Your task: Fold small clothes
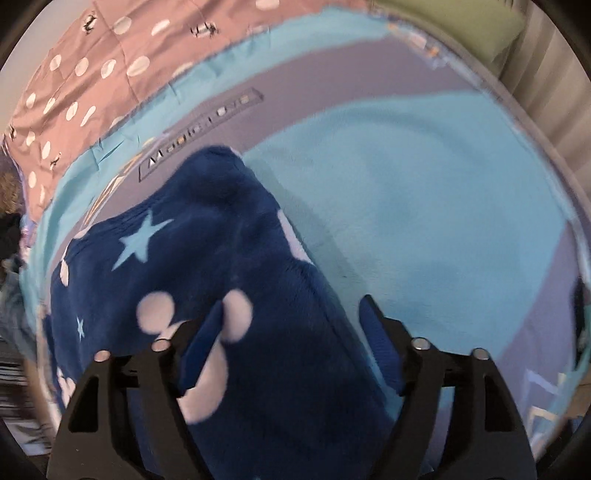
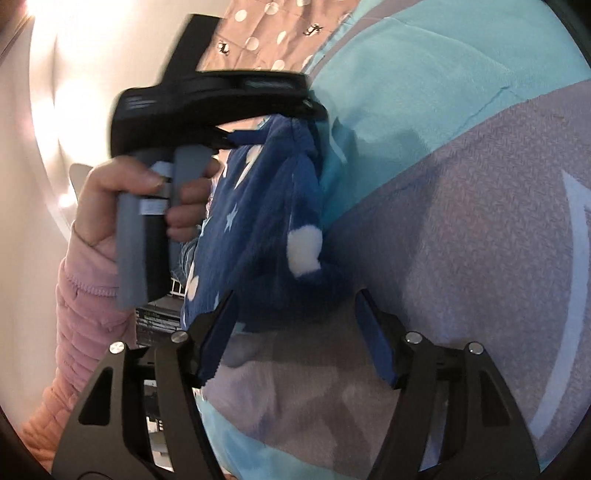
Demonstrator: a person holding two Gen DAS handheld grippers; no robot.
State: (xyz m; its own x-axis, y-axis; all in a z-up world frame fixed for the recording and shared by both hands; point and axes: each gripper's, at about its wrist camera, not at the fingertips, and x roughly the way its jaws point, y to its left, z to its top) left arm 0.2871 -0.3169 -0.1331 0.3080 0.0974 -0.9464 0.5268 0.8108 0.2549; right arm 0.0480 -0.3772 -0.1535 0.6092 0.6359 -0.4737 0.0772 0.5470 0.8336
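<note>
A small navy fleece garment (image 1: 207, 258) with pale blue stars and white spots hangs over a turquoise and lilac blanket (image 1: 424, 206). In the left wrist view the cloth fills the wide gap between my left gripper's (image 1: 291, 332) blue-padded fingers; the jaws stand apart. In the right wrist view the same garment (image 2: 266, 221) hangs from the front of the left gripper (image 2: 288, 114), held in a hand with a pink sleeve. My right gripper (image 2: 295, 321) is open, its fingers just below the garment's lower edge, not closed on it.
A pink quilt (image 1: 92, 74) with white dots lies beyond the blanket. A label (image 1: 199, 129) reading "Magic Love" sits on the lilac band. A green pillow (image 1: 461, 33) lies at the far right. A pale wall (image 2: 74, 74) is at the left of the right wrist view.
</note>
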